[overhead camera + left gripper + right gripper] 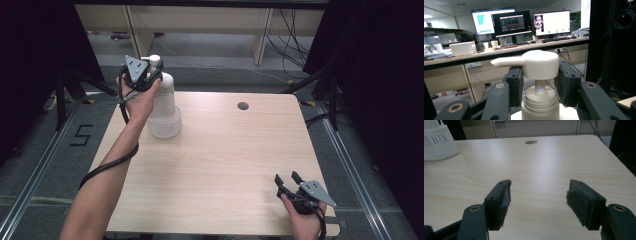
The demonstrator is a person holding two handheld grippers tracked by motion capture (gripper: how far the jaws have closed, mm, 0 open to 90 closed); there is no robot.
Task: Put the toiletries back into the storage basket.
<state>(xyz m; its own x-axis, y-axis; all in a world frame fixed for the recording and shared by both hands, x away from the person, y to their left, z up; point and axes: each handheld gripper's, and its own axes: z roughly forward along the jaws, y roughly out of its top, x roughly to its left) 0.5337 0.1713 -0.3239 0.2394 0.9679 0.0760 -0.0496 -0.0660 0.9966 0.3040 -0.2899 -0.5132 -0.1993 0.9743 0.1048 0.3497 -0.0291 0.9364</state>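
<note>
A white pump bottle (166, 95) stands upright in a white slotted basket (164, 127) at the table's far left. My left gripper (152, 75) is raised to the bottle's top. In the left gripper view its two black jaws press against both sides of the pump head (539, 62), whose spout points to the left there. My left gripper (540, 75) is shut on the pump head. My right gripper (287, 180) rests low near the table's front right corner, open, with bare wood between its jaws (539, 195). The basket (437, 142) shows far off at upper left in the right gripper view.
The light wooden table (225, 150) has a round cable hole (243, 105) near its far edge. Dark curtains flank both sides. Beyond the table stand desks with monitors (511, 22) and a black rail (499, 56).
</note>
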